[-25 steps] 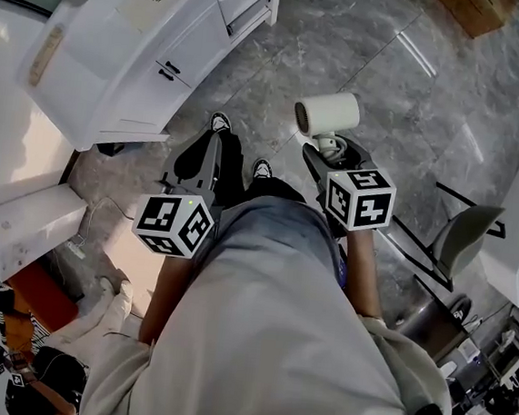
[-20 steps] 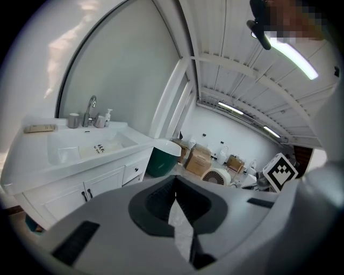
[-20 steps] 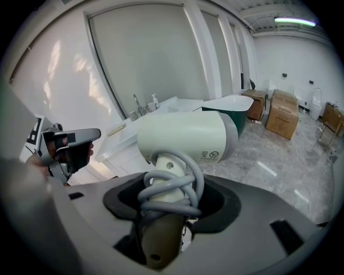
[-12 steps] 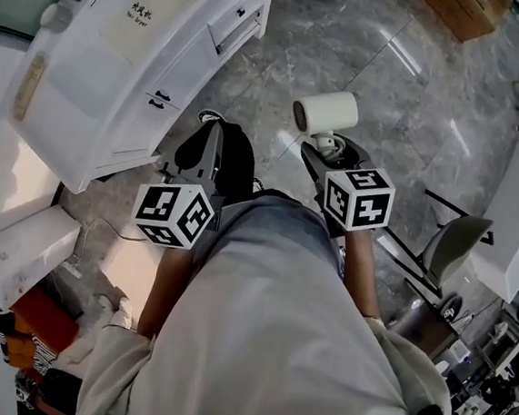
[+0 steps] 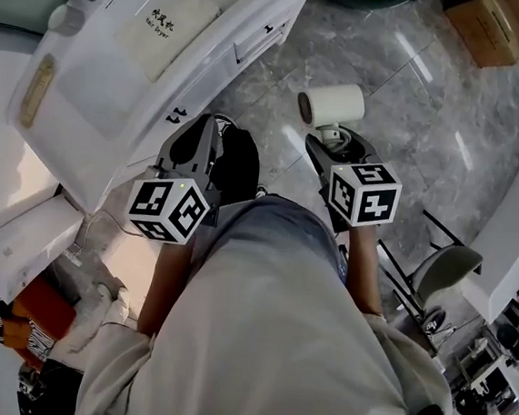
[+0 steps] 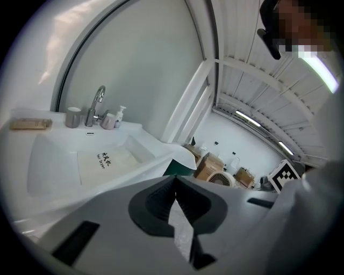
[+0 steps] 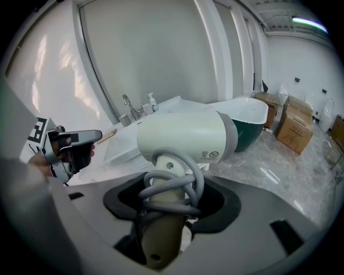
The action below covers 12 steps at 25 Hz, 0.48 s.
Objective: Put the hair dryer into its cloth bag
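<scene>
A cream hair dryer stands up from my right gripper, which is shut on its handle. In the right gripper view the grey cord is wound round that handle, and the hair dryer fills the middle above my right gripper. The cloth bag is pale, with dark print, and lies flat on the white vanity top. My left gripper is shut with nothing in it, just in front of the vanity. From my left gripper, the bag lies ahead to the left.
A tap, a cup and small bottles stand at the back of the vanity. A dark green tub and cardboard boxes lie beyond it. A grey chair is on the marble floor to the right.
Both grippers have been carried toward the vanity, which now sits closer and larger in the head view. The hair dryer stays in the right gripper; the left stays shut.
</scene>
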### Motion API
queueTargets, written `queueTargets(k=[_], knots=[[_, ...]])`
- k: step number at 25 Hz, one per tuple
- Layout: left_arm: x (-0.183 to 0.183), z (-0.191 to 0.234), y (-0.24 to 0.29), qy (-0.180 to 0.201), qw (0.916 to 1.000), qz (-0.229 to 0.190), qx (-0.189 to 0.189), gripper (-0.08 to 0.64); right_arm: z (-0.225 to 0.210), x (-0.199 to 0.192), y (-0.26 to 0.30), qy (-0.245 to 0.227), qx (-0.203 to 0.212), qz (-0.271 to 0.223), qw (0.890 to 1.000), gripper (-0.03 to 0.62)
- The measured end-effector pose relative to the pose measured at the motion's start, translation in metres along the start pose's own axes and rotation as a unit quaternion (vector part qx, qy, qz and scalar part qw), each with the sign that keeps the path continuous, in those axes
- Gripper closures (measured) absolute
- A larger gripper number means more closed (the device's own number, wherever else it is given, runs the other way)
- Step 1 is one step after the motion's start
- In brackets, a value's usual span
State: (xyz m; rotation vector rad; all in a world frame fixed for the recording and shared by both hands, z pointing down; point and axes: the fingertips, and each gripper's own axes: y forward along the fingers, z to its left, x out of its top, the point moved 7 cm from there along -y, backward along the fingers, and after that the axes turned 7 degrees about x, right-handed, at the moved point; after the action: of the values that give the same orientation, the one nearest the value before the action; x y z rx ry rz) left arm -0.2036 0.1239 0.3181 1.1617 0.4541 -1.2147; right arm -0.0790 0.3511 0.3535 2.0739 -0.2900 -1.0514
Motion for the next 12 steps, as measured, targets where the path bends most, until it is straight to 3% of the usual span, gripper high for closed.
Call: queueTargets(k=[12], knots=[[0.081,0.068,0.074,-0.012,0.9998,-0.010,0.008,0.554,0.006,0.115,0.079,-0.016,0.027,0.016,0.999,0.339]])
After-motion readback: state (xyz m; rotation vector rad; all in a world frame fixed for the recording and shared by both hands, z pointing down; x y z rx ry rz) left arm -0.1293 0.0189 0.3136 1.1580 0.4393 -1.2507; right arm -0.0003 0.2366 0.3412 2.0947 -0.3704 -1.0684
